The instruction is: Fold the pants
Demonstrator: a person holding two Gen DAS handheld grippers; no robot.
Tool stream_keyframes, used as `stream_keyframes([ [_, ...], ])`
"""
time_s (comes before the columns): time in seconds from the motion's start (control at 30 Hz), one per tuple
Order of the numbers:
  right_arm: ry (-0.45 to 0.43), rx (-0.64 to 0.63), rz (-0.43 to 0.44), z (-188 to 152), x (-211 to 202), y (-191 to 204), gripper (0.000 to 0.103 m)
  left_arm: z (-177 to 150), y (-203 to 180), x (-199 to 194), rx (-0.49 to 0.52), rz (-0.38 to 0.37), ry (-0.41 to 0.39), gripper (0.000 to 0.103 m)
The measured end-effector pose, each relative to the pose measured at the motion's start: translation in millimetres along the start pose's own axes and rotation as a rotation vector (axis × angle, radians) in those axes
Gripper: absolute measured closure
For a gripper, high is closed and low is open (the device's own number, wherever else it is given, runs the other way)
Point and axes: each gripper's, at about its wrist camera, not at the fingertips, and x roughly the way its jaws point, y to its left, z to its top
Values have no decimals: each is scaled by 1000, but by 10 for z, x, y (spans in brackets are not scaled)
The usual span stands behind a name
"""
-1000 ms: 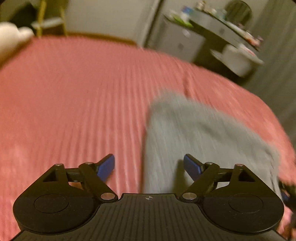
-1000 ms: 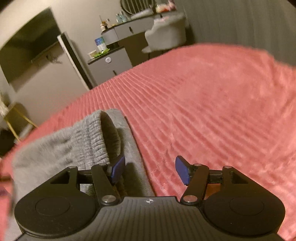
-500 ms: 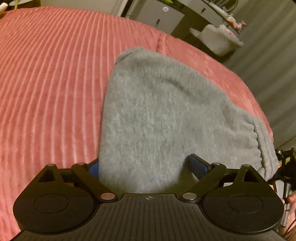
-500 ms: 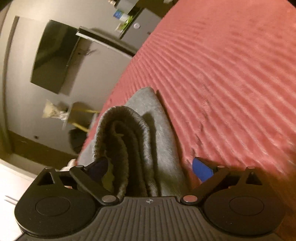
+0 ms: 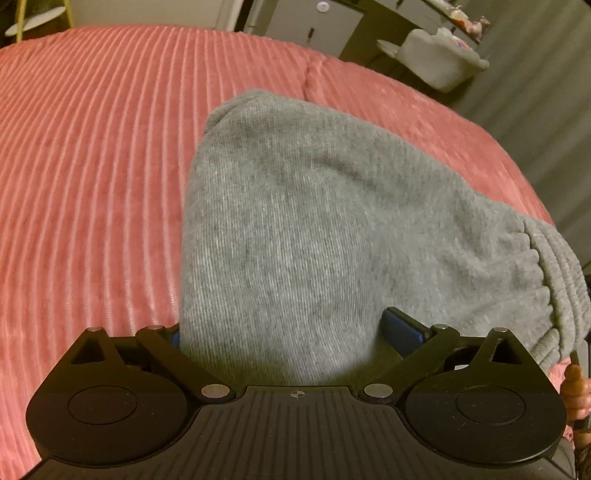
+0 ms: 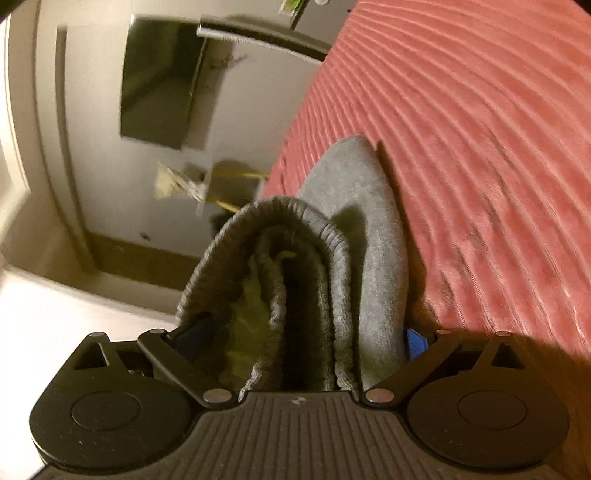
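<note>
The grey sweatpants (image 5: 314, 229) lie folded on a pink ribbed bedspread (image 5: 92, 147). Their near edge fills the space between the fingers of my left gripper (image 5: 291, 338), whose jaws stand wide with the thick fold between them. The ribbed waistband (image 5: 554, 266) curls at the right. In the right wrist view the waistband (image 6: 295, 266) stands bunched between the fingers of my right gripper (image 6: 301, 338), also spread wide around the cloth, with a grey layer (image 6: 373, 236) beside it. Whether either gripper pinches the cloth is unclear.
A grey dresser (image 5: 314, 22) and a white chair (image 5: 436, 55) stand past the bed's far edge. In the tilted right wrist view a dark wall screen (image 6: 162, 81) and a yellow-legged stool (image 6: 236, 177) show beyond the bedspread (image 6: 480, 147).
Both grippers moved forward onto the pants: the cloth now sits between each pair of fingers. The right gripper has rolled, so its view tilts, and the waistband has risen into it.
</note>
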Motion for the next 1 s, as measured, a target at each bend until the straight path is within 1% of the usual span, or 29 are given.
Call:
stream_keyframes([
  [0.03,-17,36,32,-5,-44,-73,4,8,8,8,2,-1,1,2],
  [0.07,-27,55,59,-10,-104,-109,4,-44,57,-62,1,-4,2,2],
  [0.13,-42,83,98,-15,-154,-159,4,-25,73,-76,-4,-10,5,3],
  [0.23,-60,134,130,-22,-207,-261,4,-26,128,-83,-13,-27,6,2],
  [0.3,-62,143,148,-51,-253,-321,4,-41,145,-93,-9,-34,6,2],
  [0.4,-44,116,133,-67,-236,-289,4,-14,113,-67,11,-24,9,2],
  [0.43,-31,100,115,-55,-205,-264,4,-7,104,-60,12,-25,6,2],
  [0.5,8,42,54,-66,-55,-129,4,0,87,-58,11,-24,2,2],
  [0.53,28,5,12,-69,-4,-59,4,4,80,-57,13,-23,-3,4],
  [0.57,52,-43,-41,-80,74,30,4,4,67,-63,19,-15,-11,6],
  [0.6,69,-94,-94,-106,143,121,13,1,58,-71,22,-12,-18,12],
  [0.63,83,-156,-155,-141,217,223,29,-2,49,-82,24,-6,-25,19],
  [0.67,95,-230,-230,-182,298,318,37,-4,49,-94,26,-6,-31,24],
  [0.7,100,-287,-279,-217,358,385,39,-6,60,-111,19,-19,-37,34],
  [0.73,97,-316,-305,-237,392,423,42,-8,69,-136,10,-28,-50,49],
  [0.8,80,-315,-336,-252,401,491,46,5,92,-217,-7,-56,-80,61],
  [0.87,57,-405,-373,-317,400,704,49,36,42,-305,1,-49,-114,64],
  [0.9,40,-442,-375,-329,461,822,50,49,-4,-349,20,-42,-139,66],
  [0.93,20,-465,-364,-348,455,920,51,72,-57,-400,38,-38,-166,67],
  [1.0,-26,-514,-326,-317,456,1156,52,144,-133,-490,37,-34,-206,67],
])
